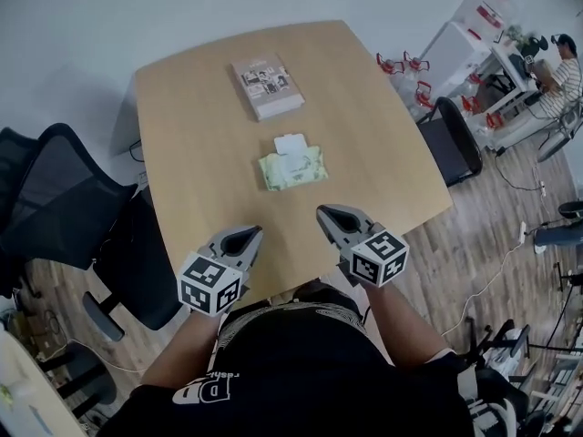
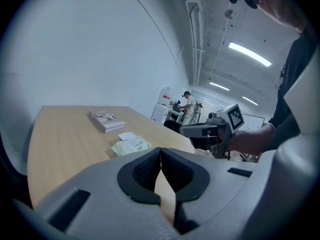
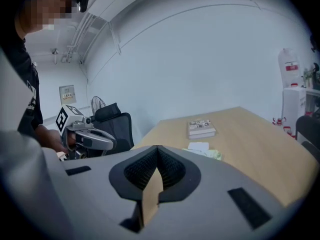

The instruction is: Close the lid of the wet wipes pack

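Observation:
A pale green wet wipes pack [image 1: 293,167] lies in the middle of the wooden table [image 1: 200,116], its white lid [image 1: 291,144] flipped open toward the far side. The pack also shows in the left gripper view [image 2: 131,146] and the right gripper view [image 3: 210,154]. My left gripper [image 1: 250,234] is over the table's near edge, jaws shut and empty. To its right my right gripper [image 1: 324,213] is also shut with nothing held. Both are well short of the pack.
A book [image 1: 267,86] lies beyond the pack toward the far edge. Black office chairs [image 1: 64,198] stand left of the table and another [image 1: 454,139] at its right. A person [image 1: 556,76] sits at a desk far right.

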A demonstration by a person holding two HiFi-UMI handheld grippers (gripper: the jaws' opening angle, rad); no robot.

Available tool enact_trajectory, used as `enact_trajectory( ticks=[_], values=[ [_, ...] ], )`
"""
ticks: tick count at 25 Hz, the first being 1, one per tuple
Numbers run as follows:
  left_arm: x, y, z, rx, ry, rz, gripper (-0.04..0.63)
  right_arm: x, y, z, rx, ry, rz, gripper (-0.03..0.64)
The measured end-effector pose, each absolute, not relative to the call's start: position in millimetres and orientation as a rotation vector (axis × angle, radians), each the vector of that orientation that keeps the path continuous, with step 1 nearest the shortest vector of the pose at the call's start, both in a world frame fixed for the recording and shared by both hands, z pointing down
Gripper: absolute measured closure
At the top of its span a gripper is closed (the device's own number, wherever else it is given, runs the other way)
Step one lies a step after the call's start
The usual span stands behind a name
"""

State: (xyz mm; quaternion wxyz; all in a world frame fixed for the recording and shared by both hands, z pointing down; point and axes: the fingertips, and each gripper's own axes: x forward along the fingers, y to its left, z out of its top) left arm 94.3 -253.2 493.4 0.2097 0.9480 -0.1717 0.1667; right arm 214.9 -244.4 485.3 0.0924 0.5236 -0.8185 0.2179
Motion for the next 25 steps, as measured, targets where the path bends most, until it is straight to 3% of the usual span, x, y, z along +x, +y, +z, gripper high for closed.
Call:
enact_trajectory(
  ticks=[12, 25],
  values=[
    [107.0, -284.2, 504.1, 2.519, -0.713, 0.468, 0.577, 265.7, -335.5, 510.1, 1.373, -2.453, 0.628, 0.612],
    [89.8, -285.1, 530.5, 2.369, -0.897, 0.553, 0.577, 299.8, -442.5, 599.0, 1.230, -2.363, 0.803, 0.601]
  ],
)
